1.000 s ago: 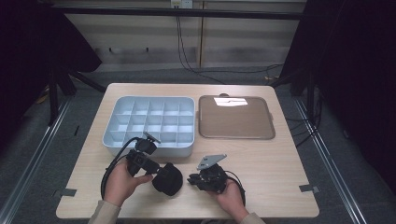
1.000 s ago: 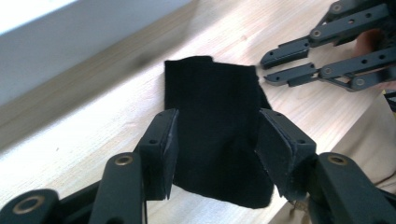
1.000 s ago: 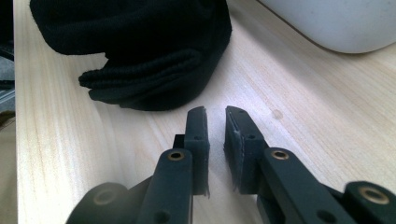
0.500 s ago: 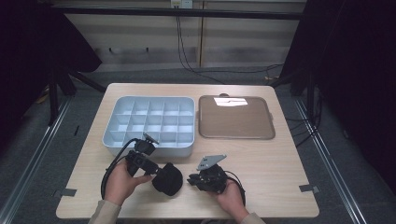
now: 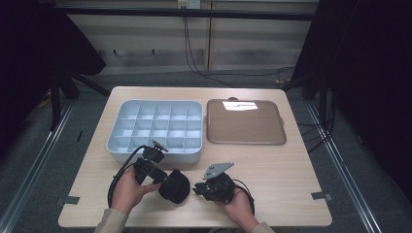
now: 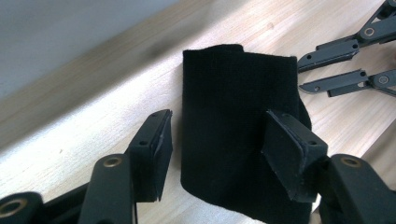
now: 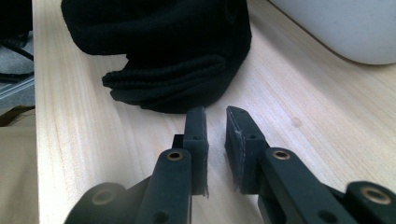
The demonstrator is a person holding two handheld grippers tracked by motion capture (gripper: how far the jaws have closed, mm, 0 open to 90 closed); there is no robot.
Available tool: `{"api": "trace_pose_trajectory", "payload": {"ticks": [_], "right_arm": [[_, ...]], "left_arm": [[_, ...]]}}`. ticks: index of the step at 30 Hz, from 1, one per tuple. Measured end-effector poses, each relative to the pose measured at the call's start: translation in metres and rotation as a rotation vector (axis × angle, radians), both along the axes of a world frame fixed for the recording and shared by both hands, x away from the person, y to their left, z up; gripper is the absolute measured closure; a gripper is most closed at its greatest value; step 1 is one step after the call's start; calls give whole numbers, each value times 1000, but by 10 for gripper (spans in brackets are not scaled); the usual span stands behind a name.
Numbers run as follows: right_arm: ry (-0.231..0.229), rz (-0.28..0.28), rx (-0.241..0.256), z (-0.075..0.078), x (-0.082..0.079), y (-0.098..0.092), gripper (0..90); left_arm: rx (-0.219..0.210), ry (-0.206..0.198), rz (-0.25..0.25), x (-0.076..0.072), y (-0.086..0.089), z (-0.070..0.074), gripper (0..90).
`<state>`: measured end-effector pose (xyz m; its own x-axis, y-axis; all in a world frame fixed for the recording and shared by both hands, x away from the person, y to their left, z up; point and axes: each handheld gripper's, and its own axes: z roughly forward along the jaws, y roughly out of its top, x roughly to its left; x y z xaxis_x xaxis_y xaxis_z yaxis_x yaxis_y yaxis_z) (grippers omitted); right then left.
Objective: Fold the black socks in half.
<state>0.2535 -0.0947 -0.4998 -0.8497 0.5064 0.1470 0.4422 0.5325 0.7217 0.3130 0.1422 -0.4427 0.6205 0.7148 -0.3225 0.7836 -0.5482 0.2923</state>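
Black folded knit cloth (image 5: 174, 186), one piece, lies on the pale wooden table (image 5: 291, 165), between the two grippers and near the table's front edge. In the left gripper view the cloth (image 6: 233, 140) stands as a dark bundle directly ahead of the jaws, which are spread wide on either side of it; the right-hand pad overlaps the fabric's edge, but contact cannot be confirmed. Left gripper (image 5: 167, 180) is held in the person's left hand (image 5: 127, 190), cable looping back behind it.

Right gripper (image 5: 197, 188), carrying a grey three-cornered plate, sits in the right hand (image 5: 240, 206) and points toward the cloth. In its own view the cloth (image 7: 173, 56) lies just beyond the jaw tips, apart from them; the jaws stand nearly together with a narrow gap, holding nothing (bare wood shows between them).

Surface: light wood grain, matte. Beyond the left gripper, one pale blue-grey plastic organiser tray (image 5: 112, 144) with many square compartments, all seemingly bare. Beside it, beyond the right gripper, one flat brown rectangular tray (image 5: 245, 127) with a bright light reflection at its far edge.

Room: grey carpeted floor, dark curtains at both sides, black cables trailing along the far wall, metal rails flanking the table.

Count: one cloth, two trays, two grippers, two hands.
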Motion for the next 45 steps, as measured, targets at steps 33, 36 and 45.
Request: {"api": "trace_pose_trajectory", "payload": {"ticks": [33, 36, 45], "right_arm": [[-5, 38, 2, -4, -2, 11, 781], [-5, 36, 2, -4, -2, 11, 780], [-3, 31, 4, -4, -2, 11, 773]], "left_arm": [[48, -7, -26, -5, -16, -17, 333], [54, -6, -32, -5, -17, -18, 331], [68, -7, -54, -7, -23, -22, 333]]}}
